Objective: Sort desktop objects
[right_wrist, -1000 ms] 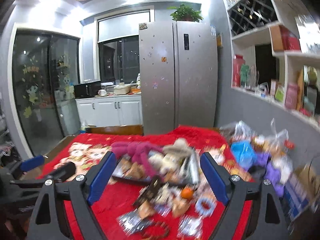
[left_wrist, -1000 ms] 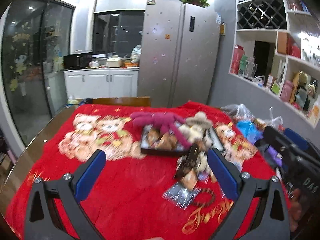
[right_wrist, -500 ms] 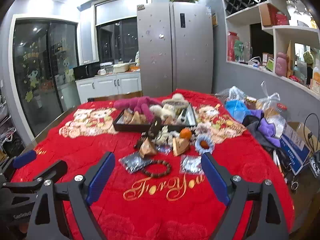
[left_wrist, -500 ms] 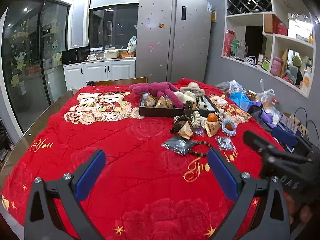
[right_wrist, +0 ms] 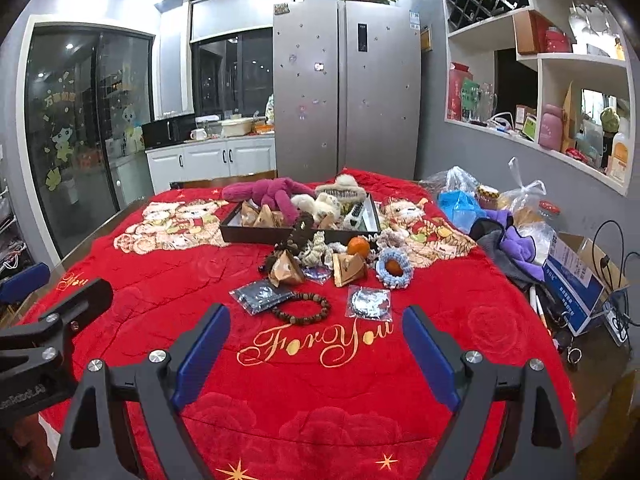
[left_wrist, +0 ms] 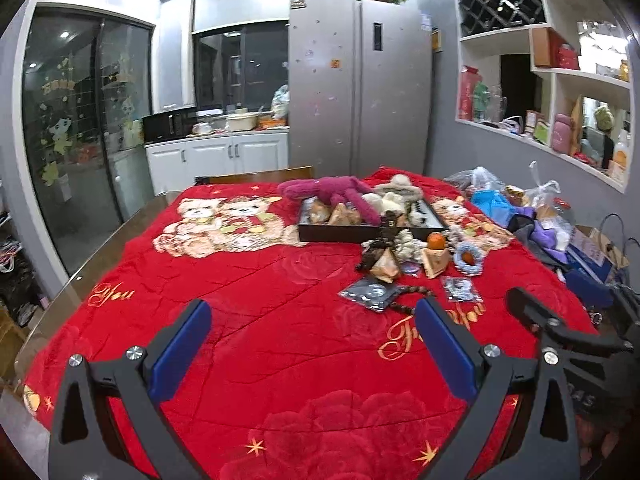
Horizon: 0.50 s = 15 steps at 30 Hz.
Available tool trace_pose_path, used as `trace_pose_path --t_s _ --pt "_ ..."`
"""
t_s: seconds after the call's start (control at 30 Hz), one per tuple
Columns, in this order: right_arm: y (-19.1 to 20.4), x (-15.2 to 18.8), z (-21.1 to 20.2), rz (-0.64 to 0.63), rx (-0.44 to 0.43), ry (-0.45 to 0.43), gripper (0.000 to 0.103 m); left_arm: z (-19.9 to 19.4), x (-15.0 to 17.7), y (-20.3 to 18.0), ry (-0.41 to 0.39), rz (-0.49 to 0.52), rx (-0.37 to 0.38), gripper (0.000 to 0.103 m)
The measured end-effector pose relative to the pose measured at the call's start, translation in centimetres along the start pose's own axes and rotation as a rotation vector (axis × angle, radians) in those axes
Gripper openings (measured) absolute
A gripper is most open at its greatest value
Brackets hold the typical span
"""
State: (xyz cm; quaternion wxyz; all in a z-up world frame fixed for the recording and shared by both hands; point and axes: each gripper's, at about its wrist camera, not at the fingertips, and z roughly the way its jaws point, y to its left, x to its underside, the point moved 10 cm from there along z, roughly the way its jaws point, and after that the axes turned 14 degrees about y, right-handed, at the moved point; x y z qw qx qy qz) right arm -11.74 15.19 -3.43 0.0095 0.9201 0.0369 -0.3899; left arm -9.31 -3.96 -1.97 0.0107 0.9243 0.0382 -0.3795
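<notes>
Both claws — left claw (left_wrist: pixel 312 344) and right claw (right_wrist: pixel 316 344), jaws apart, empty — have drawn back from the clutter (tray (right_wrist: pixel 256 233) now farther off). Sorting hasn't begun; the bead bracelet (right_wrist: pixel 301 309) lies nearest.

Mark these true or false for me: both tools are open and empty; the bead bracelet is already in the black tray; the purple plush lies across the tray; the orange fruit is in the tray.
1. Both the left tool and the right tool are open and empty. True.
2. The bead bracelet is in the black tray. False: it lies on the red blanket, nearer than the tray.
3. The purple plush lies across the tray. True.
4. The orange fruit is in the tray. False: it sits on the blanket just outside it.
</notes>
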Motion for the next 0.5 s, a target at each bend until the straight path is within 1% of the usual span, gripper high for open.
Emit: trace_pose_path --t_s 0.1,0.23,0.5 --pt "0.21 -0.21 -0.39 -0.009 0.007 -0.011 0.090 0.24 0.06 0.49 0.011 -0.014 -0.012 0.102" --pt "0.71 -0.18 -0.41 -0.029 0.003 -0.018 0.090 0.25 0.06 0.92 0.004 -0.017 -0.022 0.102" --pt "0.25 -0.12 -0.49 -0.026 0.012 -0.022 0.090 0.18 0.02 0.98 -0.003 -0.017 -0.012 0.102"
